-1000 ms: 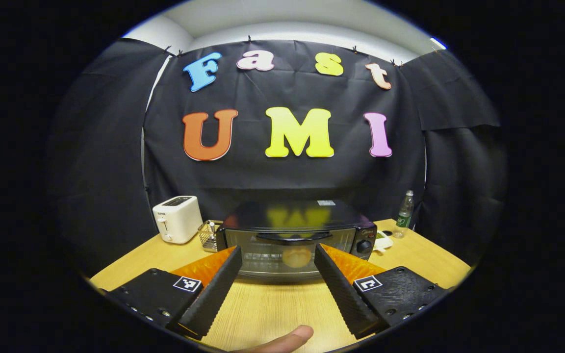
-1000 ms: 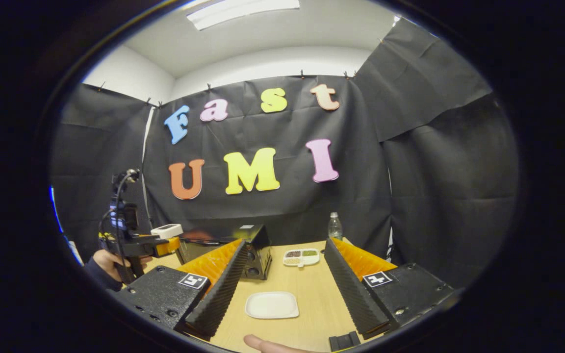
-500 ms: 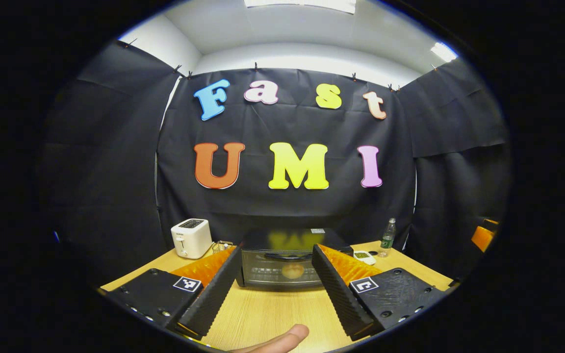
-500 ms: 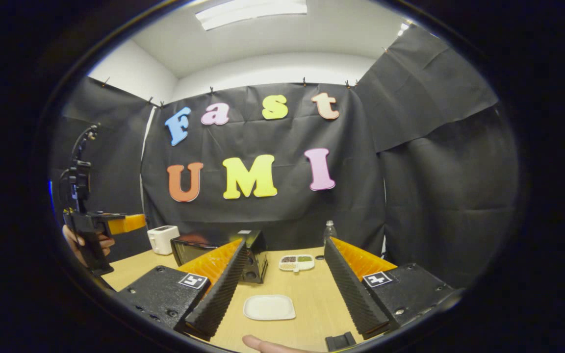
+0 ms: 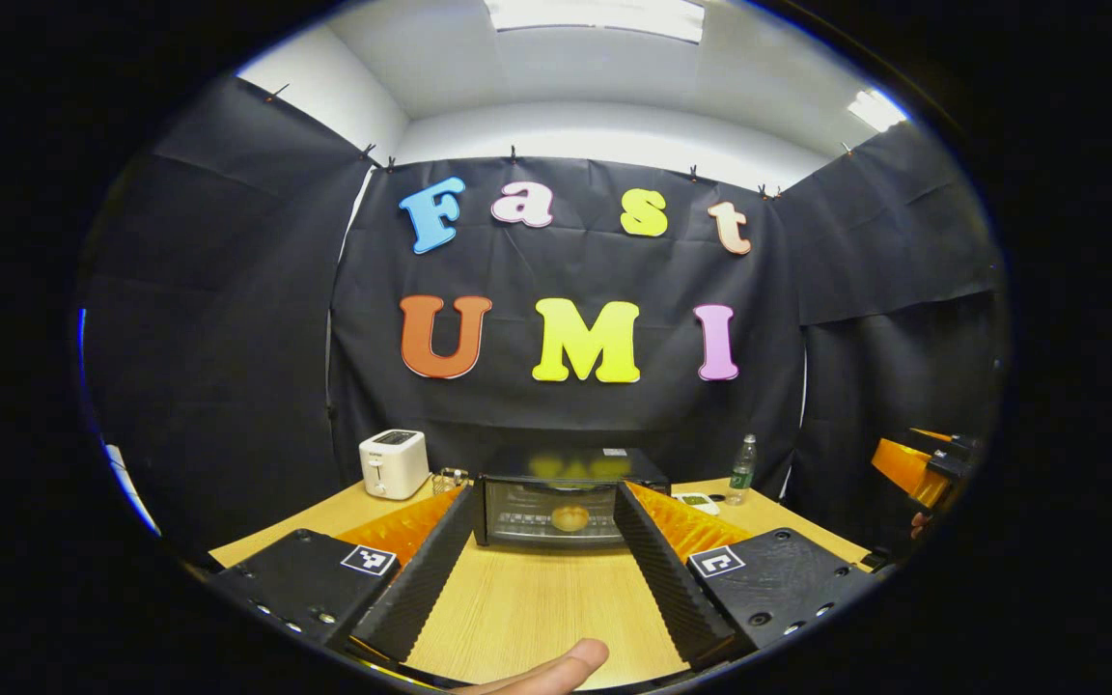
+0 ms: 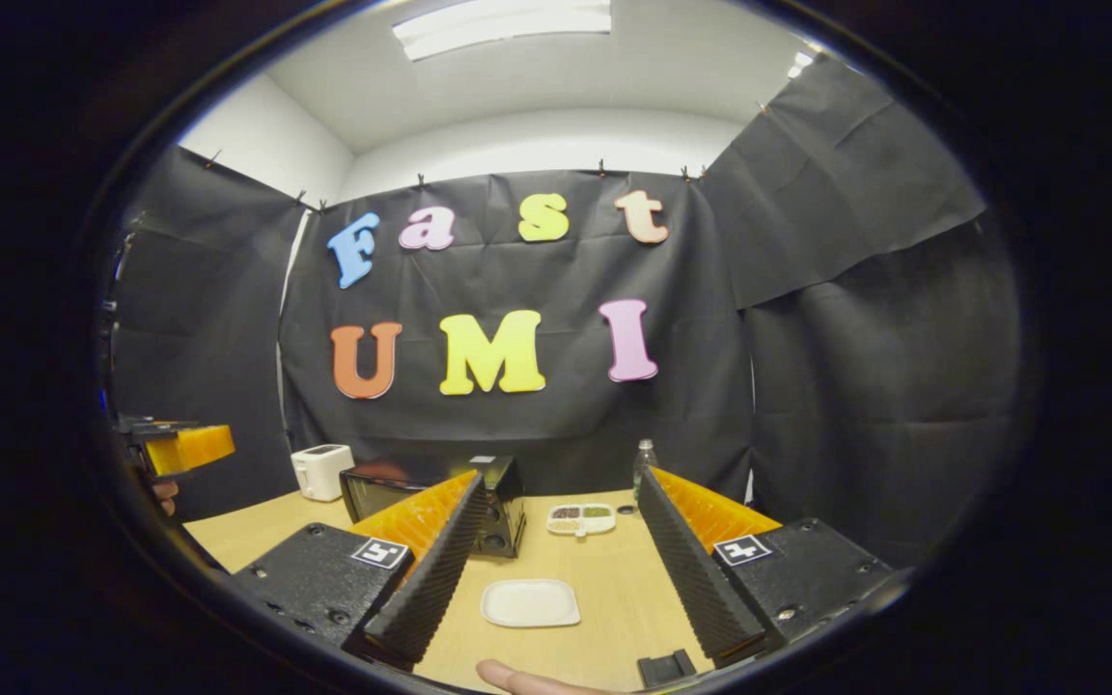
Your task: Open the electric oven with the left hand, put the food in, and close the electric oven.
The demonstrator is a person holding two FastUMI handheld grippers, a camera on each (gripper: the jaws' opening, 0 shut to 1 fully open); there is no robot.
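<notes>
Wooden table point(image 5: 537, 608) spans lower frame. Electric oven point(image 5: 566, 494) at lower centre of left gripper view, door closed, round food point(image 5: 569, 518) behind glass. Left gripper point(image 5: 529, 565) fingers apart, empty, aimed at oven. Right gripper point(image 6: 556, 569) fingers apart, empty, above white plate point(image 6: 530, 602).

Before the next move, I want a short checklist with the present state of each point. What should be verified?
1. Oven door closed: ok.
2. Food inside the oven, seen through the glass: ok.
3. Left gripper open, holding nothing: ok.
4. Right gripper open, holding nothing: ok.
5. White plate empty on the table: ok.
6. Door fully latched: cannot tell.
</notes>
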